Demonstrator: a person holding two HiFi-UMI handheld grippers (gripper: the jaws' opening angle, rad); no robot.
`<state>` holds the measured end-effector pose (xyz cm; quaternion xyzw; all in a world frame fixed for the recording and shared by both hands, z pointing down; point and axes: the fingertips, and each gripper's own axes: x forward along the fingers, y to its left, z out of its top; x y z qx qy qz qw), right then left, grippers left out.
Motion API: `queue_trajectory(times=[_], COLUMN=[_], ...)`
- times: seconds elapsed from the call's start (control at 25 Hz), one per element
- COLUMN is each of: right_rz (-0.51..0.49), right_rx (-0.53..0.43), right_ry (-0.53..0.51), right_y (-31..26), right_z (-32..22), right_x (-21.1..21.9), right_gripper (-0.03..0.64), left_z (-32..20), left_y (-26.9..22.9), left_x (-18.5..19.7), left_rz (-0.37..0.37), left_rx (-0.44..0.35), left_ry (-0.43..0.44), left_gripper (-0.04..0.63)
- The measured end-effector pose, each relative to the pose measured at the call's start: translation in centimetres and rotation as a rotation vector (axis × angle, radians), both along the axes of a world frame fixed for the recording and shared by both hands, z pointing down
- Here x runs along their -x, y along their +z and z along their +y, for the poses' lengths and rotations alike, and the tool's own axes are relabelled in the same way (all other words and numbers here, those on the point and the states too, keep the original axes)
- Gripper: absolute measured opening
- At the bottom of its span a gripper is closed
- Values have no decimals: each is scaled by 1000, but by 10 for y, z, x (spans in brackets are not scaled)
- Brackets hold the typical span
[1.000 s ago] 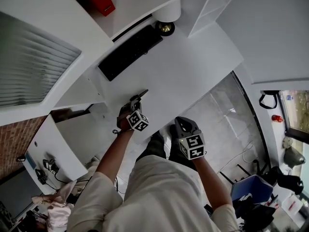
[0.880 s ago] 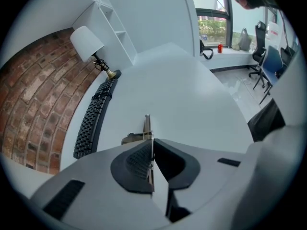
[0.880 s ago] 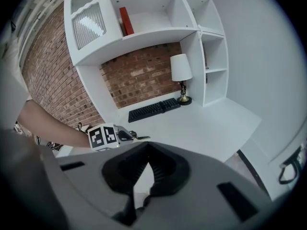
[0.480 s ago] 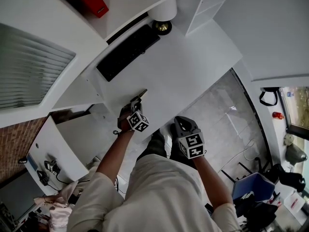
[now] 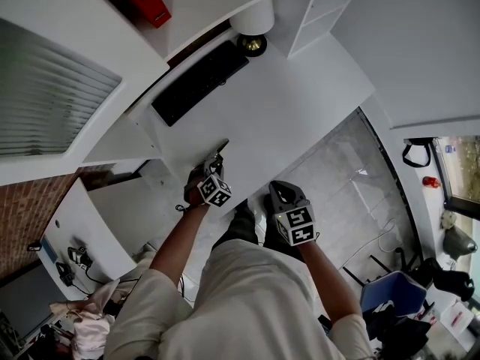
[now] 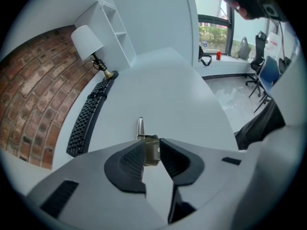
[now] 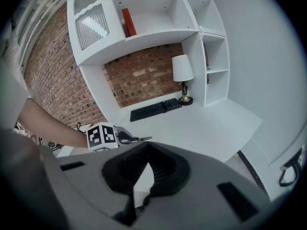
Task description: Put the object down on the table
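White surface (image 6: 172, 95) is sitting in front of a brick wall (image 6: 29, 104). A black keyboard (image 6: 86, 119) is lying at 10 o'clock from the middle, and a lamp (image 6: 88, 42) is standing at 11 o'clock. The left gripper (image 6: 152, 143) is pointing down at the surface, and its jaws have just been opening. They are now standing apart, with a small metal object (image 6: 140, 127) lying between them on the surface, near its front edge. The right gripper (image 7: 145, 150) is hanging past that edge, at 4 o'clock from the left one in the head view. Its jaws are closed on nothing.
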<state>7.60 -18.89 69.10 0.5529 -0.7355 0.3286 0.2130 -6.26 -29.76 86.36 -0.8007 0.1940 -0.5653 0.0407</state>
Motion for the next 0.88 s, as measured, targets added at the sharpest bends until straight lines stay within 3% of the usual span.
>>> queue_trajectory(times=[0.48,0.88], right_rz=[-1,16], right_rx=[-11,-56], right_ry=[-28,-108], right_y=[0,-17], right_z=[14,19], right_x=[-4,-8], right_gripper=[2,3], left_z=[25,30], left_y=[-4,-50], left_x=[-6,-2], left_rz=[27,76], left_rx=[23,-52], left_ry=[-28,-131], left_gripper=[98,86])
